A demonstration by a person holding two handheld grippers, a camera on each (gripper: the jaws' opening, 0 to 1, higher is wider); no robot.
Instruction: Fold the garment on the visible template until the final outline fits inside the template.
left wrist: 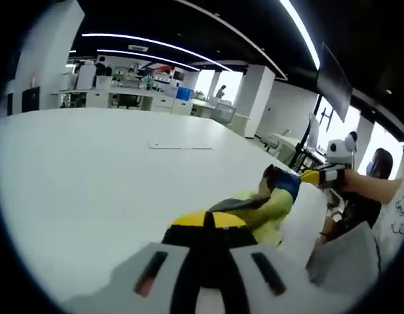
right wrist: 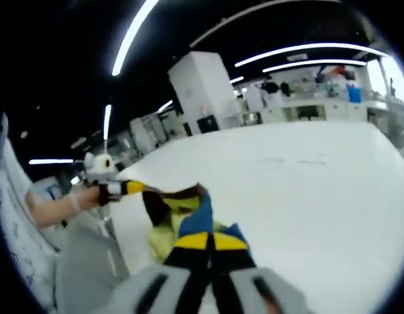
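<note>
Both grippers — left gripper (left wrist: 209, 221), right gripper (right wrist: 210, 241) — clamped on garment (left wrist: 270, 203)

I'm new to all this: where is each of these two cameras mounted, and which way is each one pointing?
Left gripper view: rides on the left claw, looking along its jaws, shut on the yellow, blue and dark fabric garment, across the white table toward the right claw and a person's arm.
Right gripper view: rides on the right claw, shut on the garment, facing back at the left claw and the hand holding it.
Shared: garment, table, both claws.
</note>
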